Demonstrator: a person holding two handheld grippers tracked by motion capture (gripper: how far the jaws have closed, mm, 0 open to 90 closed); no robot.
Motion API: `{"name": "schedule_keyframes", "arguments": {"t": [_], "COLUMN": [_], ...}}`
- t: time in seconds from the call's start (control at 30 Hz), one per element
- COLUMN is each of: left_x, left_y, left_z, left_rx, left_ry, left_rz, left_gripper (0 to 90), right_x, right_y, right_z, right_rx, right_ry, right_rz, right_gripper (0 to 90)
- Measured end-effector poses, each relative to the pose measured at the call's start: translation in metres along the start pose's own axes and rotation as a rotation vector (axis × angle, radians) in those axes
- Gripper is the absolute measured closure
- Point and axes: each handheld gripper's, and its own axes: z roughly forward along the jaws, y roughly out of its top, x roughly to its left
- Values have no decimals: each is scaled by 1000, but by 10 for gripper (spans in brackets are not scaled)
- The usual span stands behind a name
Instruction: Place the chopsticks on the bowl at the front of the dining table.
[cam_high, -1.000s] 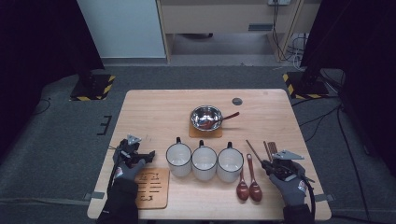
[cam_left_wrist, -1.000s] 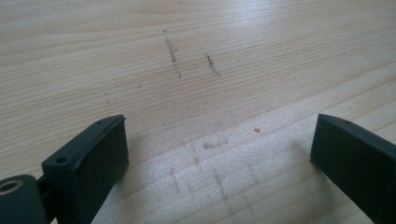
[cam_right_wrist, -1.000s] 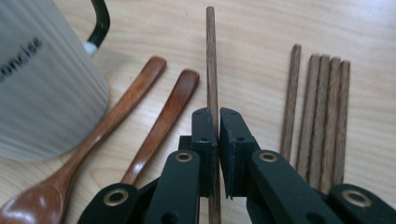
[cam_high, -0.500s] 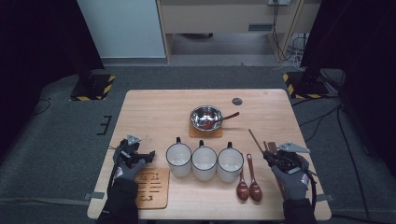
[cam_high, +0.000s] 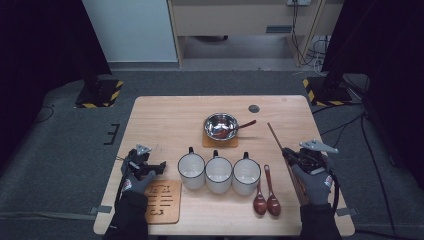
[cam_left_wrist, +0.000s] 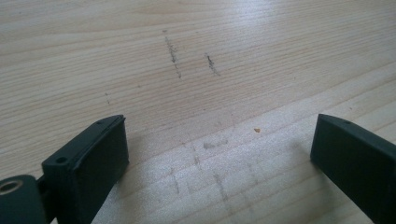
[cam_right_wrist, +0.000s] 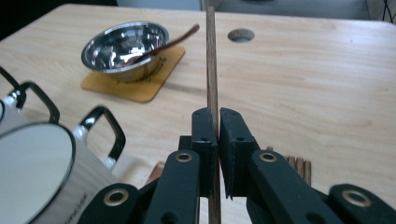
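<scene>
My right gripper (cam_right_wrist: 215, 114) (cam_high: 289, 152) is shut on a single dark wooden chopstick (cam_right_wrist: 211, 60) (cam_high: 275, 135), lifted off the table at the right and pointing away toward the far edge. More chopsticks (cam_high: 296, 176) lie on the table under that hand. My left gripper (cam_left_wrist: 217, 140) (cam_high: 152, 167) stands open just above bare wood at the table's left, with nothing between its jaws. A steel bowl (cam_high: 221, 125) (cam_right_wrist: 125, 44) with a wooden spoon in it sits on a coaster in the middle.
Three white mugs (cam_high: 219, 173) stand in a row near the front, one (cam_right_wrist: 42, 158) close beside my right gripper. Two wooden spoons (cam_high: 266, 197) lie to their right. A wooden coaster (cam_high: 162, 201) lies front left. A round hole (cam_high: 254, 108) marks the table's far side.
My right gripper has risen with the chopstick, whose far end now reaches higher over the table. The left gripper has stayed in place.
</scene>
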Motion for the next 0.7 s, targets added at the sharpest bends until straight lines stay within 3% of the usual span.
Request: {"name": "schedule_keyframes", "arguments": {"t": [0.7], "left_x": [0], "left_y": [0], "left_z": [0], "left_rx": [0], "left_ry": [0], "left_rz": [0], "left_gripper": [30], "right_x": [3], "right_y": [50], "right_z": [8], "right_rx": [-86], "right_ry": [2], "right_rz": [22], "right_gripper": [850]}}
